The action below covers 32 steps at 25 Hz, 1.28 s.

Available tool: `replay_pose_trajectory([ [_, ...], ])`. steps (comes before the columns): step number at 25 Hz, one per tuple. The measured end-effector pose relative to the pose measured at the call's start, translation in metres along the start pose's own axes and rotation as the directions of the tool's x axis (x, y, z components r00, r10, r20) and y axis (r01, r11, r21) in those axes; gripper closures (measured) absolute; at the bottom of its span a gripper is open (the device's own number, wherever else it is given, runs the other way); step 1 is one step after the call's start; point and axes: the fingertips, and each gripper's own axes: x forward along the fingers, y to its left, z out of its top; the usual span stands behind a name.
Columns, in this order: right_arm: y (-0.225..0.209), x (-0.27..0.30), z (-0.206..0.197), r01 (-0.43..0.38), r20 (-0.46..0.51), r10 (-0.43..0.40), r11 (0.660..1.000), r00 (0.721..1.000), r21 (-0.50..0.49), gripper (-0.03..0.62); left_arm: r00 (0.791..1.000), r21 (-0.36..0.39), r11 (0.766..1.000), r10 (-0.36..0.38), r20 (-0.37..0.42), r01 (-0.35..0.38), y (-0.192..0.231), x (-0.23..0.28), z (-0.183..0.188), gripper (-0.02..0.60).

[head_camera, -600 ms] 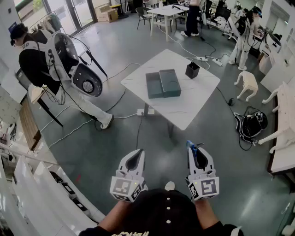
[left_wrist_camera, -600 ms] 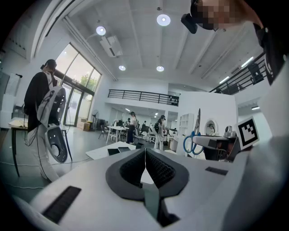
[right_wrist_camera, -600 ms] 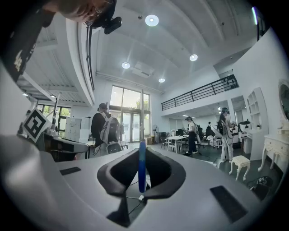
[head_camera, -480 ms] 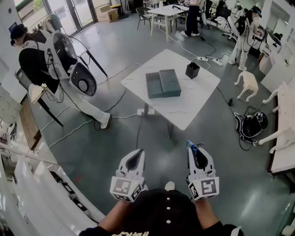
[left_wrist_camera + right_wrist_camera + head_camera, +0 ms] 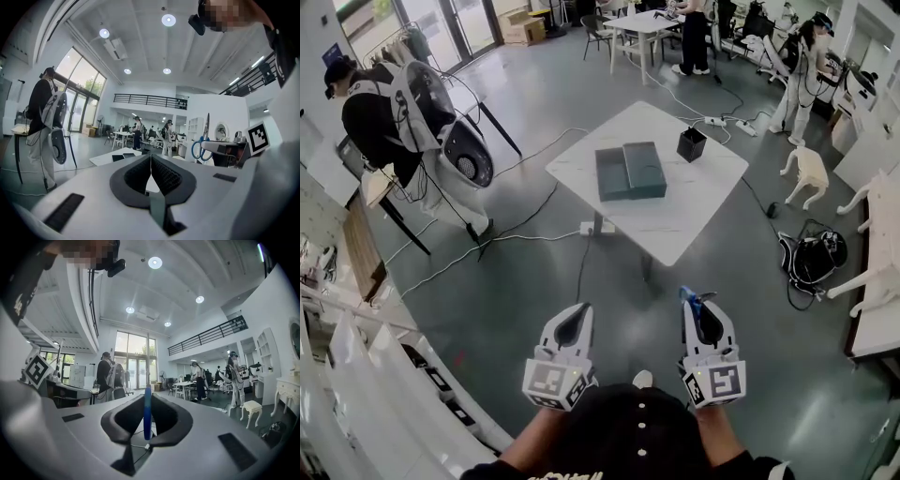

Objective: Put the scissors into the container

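Right gripper (image 5: 701,306) is held low in front of the wearer, jaws clenched on the scissors (image 5: 147,412). In the right gripper view only a blue strip of handle is seen, edge-on between the jaws. In the left gripper view the scissors (image 5: 205,137) are shown from the side, with blue loops and a blade standing upright out of the right gripper. In the head view just a blue bit at the jaw tips is made out.

Left gripper (image 5: 579,311) is held beside the right one, apart from it. Its jaws are pressed together with nothing between them, as read in its own view.

The container (image 5: 691,142), a small black box, is best seen from the head view. It stands near the far corner of the white surface (image 5: 684,220), well apart from both grippers, and is probably open-topped, though that is hard to tell. Two dark grey boxes (image 5: 630,171) lie side by side, touching, mid-surface. The scissors are not yet in the container.

Against the earlier frames, both grippers are found at the same spots with the grip unchanged. The person in black (image 5: 370,117) at left, carrying a white rig (image 5: 450,131), has shifted, with the trailing leg drawn in. The head view is nudged slightly.
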Motion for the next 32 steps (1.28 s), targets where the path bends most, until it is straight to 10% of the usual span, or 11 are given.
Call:
replay_pose_trajectory([
  [16,-0.049,-0.014,-0.006,-0.061,-0.004,0.061,0.998,0.998,0.010,0.537,0.996,-0.009,0.996,0.087,0.020,-0.087,-0.036,0.018,0.002,0.555],
  [32,-0.075,0.069,-0.015,-0.035,-0.021,0.035,0.999,0.999,0.006,0.537,0.998,-0.020,0.998,0.054,0.018,-0.054,0.016,0.095,0.010,0.555],
])
